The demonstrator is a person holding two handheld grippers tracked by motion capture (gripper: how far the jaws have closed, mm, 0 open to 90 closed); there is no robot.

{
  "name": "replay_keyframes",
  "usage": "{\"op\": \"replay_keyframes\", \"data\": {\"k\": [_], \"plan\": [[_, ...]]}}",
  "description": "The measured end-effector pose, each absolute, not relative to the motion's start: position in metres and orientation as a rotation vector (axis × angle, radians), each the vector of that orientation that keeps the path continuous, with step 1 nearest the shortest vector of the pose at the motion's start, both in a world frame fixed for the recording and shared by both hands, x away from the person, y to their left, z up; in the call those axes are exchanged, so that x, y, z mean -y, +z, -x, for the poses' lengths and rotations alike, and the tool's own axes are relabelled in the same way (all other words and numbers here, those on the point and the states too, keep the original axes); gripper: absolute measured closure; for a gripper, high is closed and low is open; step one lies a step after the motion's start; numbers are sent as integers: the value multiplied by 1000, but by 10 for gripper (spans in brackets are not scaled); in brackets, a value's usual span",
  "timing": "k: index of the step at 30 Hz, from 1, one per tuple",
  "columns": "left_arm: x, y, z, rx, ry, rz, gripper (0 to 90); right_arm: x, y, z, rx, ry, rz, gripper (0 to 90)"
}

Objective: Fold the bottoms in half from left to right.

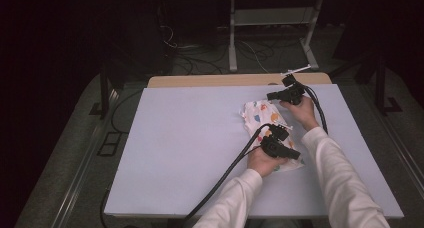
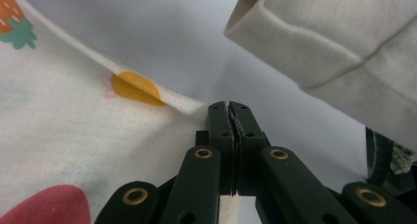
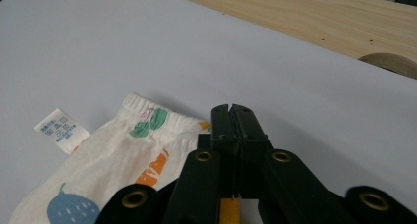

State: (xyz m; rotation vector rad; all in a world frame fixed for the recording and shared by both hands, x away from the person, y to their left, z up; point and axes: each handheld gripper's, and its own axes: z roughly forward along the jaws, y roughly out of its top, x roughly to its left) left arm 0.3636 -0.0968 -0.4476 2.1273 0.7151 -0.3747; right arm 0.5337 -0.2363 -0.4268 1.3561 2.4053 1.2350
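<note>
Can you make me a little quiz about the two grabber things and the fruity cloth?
1. True or false: the left gripper has its jaws wide open.
2. Which pictures are printed on the white garment? A) cars B) fruits and vegetables C) stars
3. What small thing sticks out from the garment's edge near the elastic waistband?

Key:
1. False; both the left gripper and the right gripper are shut.
2. B
3. A white care label.

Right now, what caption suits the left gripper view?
Closed left gripper pinching the edge of a fruit-print cloth on a pale table.
</note>
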Motion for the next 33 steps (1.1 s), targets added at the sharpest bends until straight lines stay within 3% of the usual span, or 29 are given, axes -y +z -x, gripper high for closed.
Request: {"op": "replay_keyframes", "data": {"k": [6,14,19,22,26,33], "plan": [[97,-447,-362,-692,-404,-2107,811,242,-426,-528,-2343,1234,-1386,698],[93,-440,-355,-687,-358,-2066,466,251,-417,-517,-2280,1254,-1391,385],[78,-435,-356,-707,-333,-2012,344,253,-414,-509,-2264,1250,-1392,148],[68,-432,-355,-711,-300,-1993,278,256,-413,-505,-2250,1277,-1397,120],[57,-427,-355,-704,-283,-1972,177,258,-412,-499,-2248,1306,-1406,5],[41,-419,-355,-688,-189,-1965,45,261,-409,-491,-2232,1343,-1410,0]]}}
